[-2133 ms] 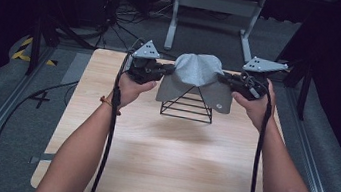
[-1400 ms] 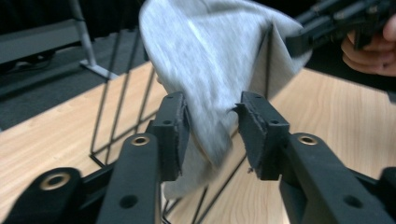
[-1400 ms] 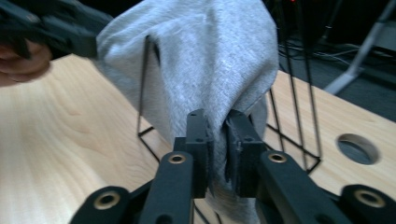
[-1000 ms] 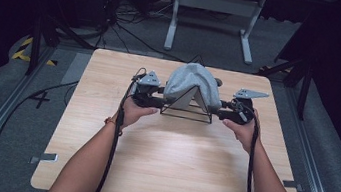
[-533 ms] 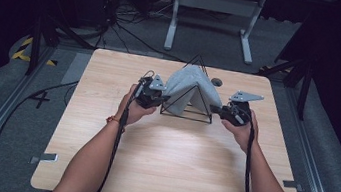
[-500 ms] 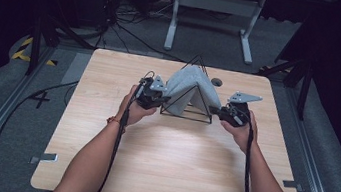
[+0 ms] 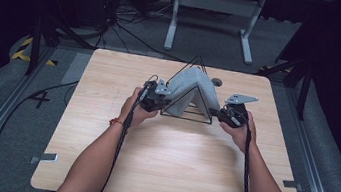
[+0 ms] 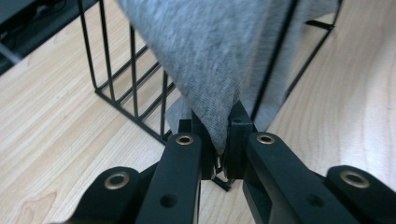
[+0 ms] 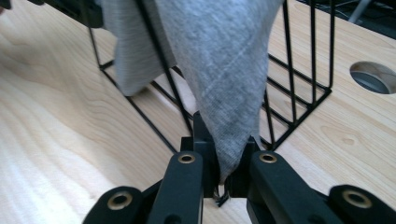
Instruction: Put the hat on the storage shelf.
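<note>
A grey cloth is draped over a black wire rack shaped like a tent, at the far middle of the wooden table. My left gripper is at the rack's left foot, shut on the cloth's lower left corner. In the left gripper view the cloth runs down between the pads of the left gripper, pinched tight. My right gripper is at the rack's right foot, shut on the other corner. In the right gripper view the cloth tapers into the closed jaws of the right gripper, the rack's wires behind it.
A round hole sits in the table just behind the rack, seen too as a hole in the right gripper view. A white stand and cables lie on the floor beyond the table. Bare wood stretches toward the near edge.
Both grippers have drawn the cloth's corners down from above the rack to its feet. The cloth now lies stretched over the rack's peak. Over the last half second little moved.
</note>
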Tool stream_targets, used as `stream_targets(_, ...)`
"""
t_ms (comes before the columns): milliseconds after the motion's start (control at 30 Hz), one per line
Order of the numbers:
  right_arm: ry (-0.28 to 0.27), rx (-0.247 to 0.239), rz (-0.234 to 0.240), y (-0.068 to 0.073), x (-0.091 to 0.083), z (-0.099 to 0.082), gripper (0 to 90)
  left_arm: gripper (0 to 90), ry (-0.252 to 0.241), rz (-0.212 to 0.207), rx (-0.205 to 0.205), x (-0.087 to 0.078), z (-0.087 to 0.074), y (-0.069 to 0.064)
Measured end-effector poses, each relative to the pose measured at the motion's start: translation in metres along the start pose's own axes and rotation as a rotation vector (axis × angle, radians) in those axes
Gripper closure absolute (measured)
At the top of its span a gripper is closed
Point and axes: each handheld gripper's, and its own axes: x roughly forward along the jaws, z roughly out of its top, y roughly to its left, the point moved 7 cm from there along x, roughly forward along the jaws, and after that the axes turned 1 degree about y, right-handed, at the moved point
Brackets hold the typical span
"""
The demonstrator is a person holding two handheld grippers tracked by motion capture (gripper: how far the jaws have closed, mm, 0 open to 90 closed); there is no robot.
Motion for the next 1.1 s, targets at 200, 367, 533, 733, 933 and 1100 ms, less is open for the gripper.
stream_targets(200,0.014,0.009,-0.011,-0.006,0.008,-0.003,86.5,87.0,0.01,-0.009,-0.026,0.005,-0.004,0.006)
stream_targets(367,0.024,0.016,-0.019,-0.008,0.012,-0.003,86.5,87.0,0.036,0.0,-0.007,0.008,-0.004,0.006)
stream_targets(533,0.001,0.032,-0.016,-0.009,0.01,-0.003,83.4,84.3,-0.009,-0.025,-0.058,0.004,-0.006,0.008)
stream_targets(733,0.017,0.047,-0.053,-0.019,-0.002,-0.015,72.4,75.0,-0.03,-0.011,-0.071,-0.015,-0.02,0.013)
stream_targets(933,0.019,0.049,-0.086,-0.026,-0.023,-0.022,70.2,71.0,-0.041,0.004,-0.06,-0.043,-0.03,0.016)
stream_targets(1100,0.051,0.01,-0.103,-0.02,-0.044,-0.029,64.7,64.0,-0.005,0.046,-0.028,-0.07,-0.043,0.012)
